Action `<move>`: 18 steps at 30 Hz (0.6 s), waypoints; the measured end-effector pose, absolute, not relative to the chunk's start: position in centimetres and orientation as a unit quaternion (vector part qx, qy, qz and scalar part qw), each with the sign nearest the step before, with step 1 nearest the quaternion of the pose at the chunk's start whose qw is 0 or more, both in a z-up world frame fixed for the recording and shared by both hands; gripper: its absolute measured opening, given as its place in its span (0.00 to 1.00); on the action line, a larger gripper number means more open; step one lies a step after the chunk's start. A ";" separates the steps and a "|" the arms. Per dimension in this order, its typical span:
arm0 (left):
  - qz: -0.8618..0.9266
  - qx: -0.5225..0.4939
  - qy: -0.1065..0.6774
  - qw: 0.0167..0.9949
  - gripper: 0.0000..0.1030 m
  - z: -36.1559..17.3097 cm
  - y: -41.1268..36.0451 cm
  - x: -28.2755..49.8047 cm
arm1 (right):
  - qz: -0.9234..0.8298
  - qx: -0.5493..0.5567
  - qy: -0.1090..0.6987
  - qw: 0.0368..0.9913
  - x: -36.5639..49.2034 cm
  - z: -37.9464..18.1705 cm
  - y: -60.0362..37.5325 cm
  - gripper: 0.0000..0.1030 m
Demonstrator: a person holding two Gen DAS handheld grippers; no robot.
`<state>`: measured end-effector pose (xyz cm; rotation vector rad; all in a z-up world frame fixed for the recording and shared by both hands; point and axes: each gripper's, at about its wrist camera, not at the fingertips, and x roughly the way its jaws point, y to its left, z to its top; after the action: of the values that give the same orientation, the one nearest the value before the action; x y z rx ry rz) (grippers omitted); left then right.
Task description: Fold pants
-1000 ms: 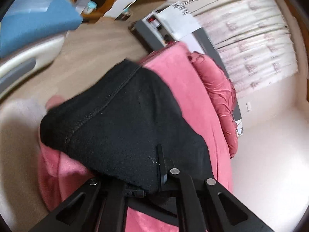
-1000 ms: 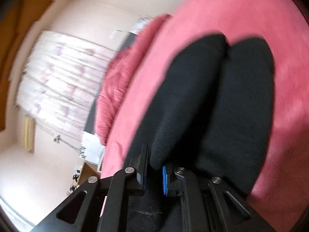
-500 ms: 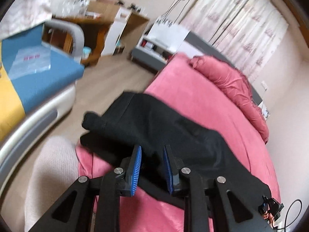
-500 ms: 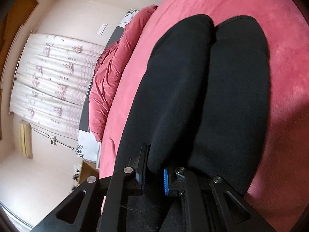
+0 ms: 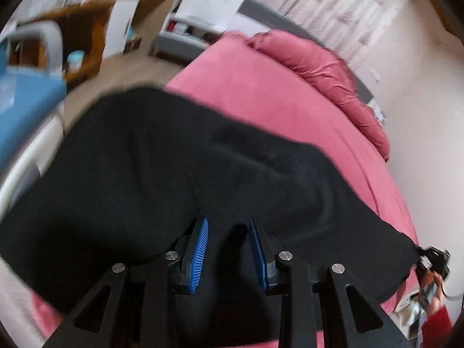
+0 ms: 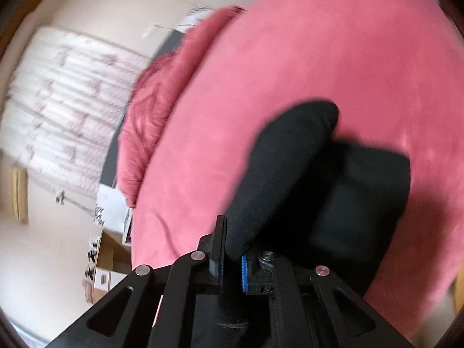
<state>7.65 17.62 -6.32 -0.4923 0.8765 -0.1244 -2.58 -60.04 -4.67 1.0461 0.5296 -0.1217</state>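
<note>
Pants, one black pair, are spread across the pink bed, long axis toward lower right. Left gripper has just been opening, nothing pinched; right gripper is clamped on cloth.

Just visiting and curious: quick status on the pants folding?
Left gripper open, jaws just opening, nothing pinched. Right gripper shut on black pants. Pants draped over pink bed. Nothing in the way.

Soft daylight, heavy motion blur, fisheye bending and dark vignette at the edges.
</note>
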 end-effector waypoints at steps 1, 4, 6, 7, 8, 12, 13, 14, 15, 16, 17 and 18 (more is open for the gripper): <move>-0.063 -0.240 0.418 0.874 0.29 -6.5 17.7 7.8 | -0.052 0.481 0.248 0.839 -2.8 -3.6 -59.9 0.08; -0.073 -0.235 0.415 0.876 0.29 -6.3 17.8 7.7 | -0.048 0.429 0.256 0.865 -3.9 -1.5 -59.3 0.08; -0.081 -0.239 0.416 0.874 0.29 -6.5 17.9 7.6 | -0.064 0.419 0.280 0.861 -4.3 -2.7 -59.5 0.08; -0.083 -0.242 0.415 0.873 0.29 -6.7 18.0 7.5 | -0.076 0.424 0.294 0.853 -4.4 -3.8 -59.9 0.08; -0.085 -0.247 0.415 0.871 0.29 -6.7 18.1 7.5 | -0.090 0.431 0.309 0.843 -4.5 -5.4 -60.3 0.08; -0.093 -0.240 0.423 0.869 0.29 -6.4 18.1 7.6 | -0.108 0.483 0.318 0.809 -5.5 -10.3 -61.6 0.13; -0.099 -0.236 0.424 0.869 0.29 -6.3 18.0 7.3 | -0.103 0.497 0.298 0.808 -6.1 -10.4 -61.8 0.20; -0.107 -0.230 0.424 0.869 0.29 -6.2 17.8 7.1 | -0.093 0.512 0.278 0.808 -6.4 -10.3 -61.7 0.26; -0.120 -0.222 0.423 0.870 0.29 -6.0 17.4 6.7 | -0.082 0.519 0.268 0.807 -7.0 -10.2 -61.2 0.38; -0.136 -0.213 0.421 0.871 0.29 -5.9 16.8 6.4 | -0.072 0.524 0.261 0.807 -7.1 -10.1 -60.9 0.42; -0.145 -0.207 0.421 0.871 0.29 -5.9 16.4 6.2 | -0.058 0.527 0.256 0.808 -7.1 -9.9 -60.2 0.42; -0.159 -0.197 0.423 0.870 0.29 -5.9 15.5 6.1 | -0.047 0.526 0.257 0.809 -7.2 -9.9 -59.2 0.42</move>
<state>6.12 15.49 -5.89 -0.4121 0.8841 -0.3320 -7.22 -59.17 -9.88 1.1253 0.5488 -0.1012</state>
